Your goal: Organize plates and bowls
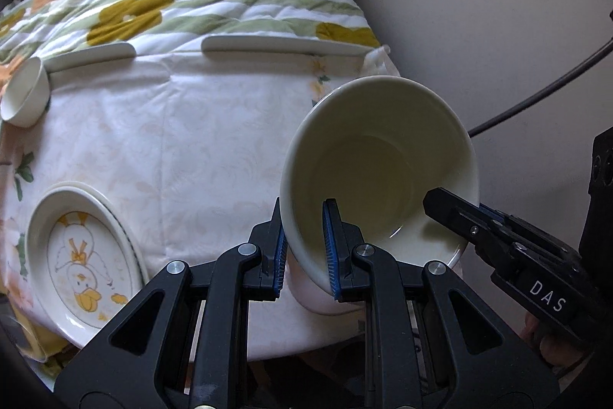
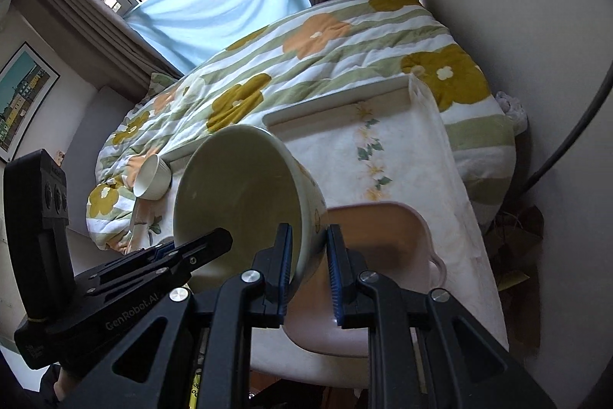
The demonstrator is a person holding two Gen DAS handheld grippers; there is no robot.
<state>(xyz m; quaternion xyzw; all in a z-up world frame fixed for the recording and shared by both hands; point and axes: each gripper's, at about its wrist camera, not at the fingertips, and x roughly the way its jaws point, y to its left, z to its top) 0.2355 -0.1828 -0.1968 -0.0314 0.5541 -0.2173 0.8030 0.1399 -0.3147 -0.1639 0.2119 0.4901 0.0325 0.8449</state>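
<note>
Glazed cream ceramic, the bowl (image 1: 379,171) hangs tilted above the pink basin (image 2: 387,240), both my grippers clenched on its rim wall: left gripper (image 1: 304,248), right gripper (image 2: 308,275). I judge it stiff, slick, breakable, fairly heavy; the rim gives the surest hold, one pad inside, one outside.

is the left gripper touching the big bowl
Touching. In the left wrist view the left gripper has one finger inside and one outside the big bowl, pads pressed against its wall near the rim.
</note>
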